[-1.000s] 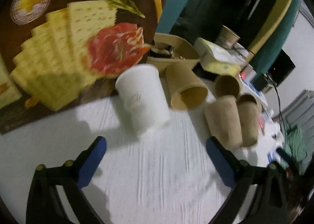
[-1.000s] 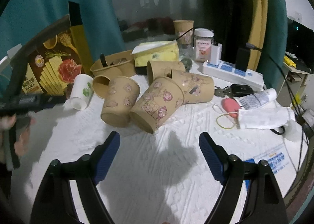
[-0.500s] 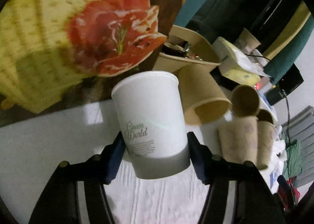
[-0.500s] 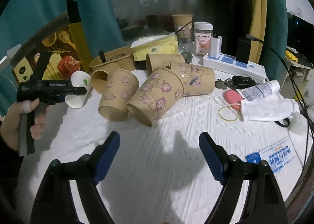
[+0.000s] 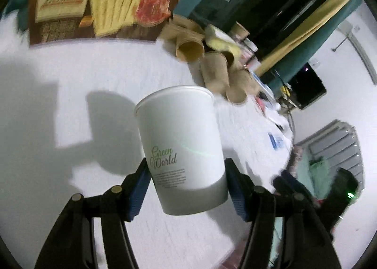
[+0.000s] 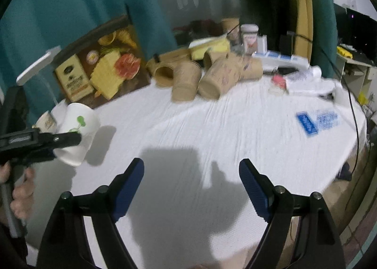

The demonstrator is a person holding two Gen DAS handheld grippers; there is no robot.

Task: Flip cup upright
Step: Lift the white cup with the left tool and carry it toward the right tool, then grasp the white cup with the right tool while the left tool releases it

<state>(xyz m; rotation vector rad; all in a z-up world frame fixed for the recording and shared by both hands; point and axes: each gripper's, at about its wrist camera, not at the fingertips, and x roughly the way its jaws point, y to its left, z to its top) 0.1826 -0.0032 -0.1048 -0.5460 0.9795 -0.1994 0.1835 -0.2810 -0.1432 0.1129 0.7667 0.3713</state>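
I have the left gripper [image 5: 186, 188] clamped on the white "Green World" paper cup [image 5: 181, 146], lifted off the white tablecloth [image 6: 212, 132] with its base away from me, while my right gripper [image 6: 191, 188] hangs wide open, empty

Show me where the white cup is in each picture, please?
Left wrist view: the white cup fills the middle, clamped between the left gripper pads, off the white tablecloth.
Right wrist view: the same cup is at the left edge, tilted, in that gripper held by a hand.
Shared landmark: the cracker box behind the table.
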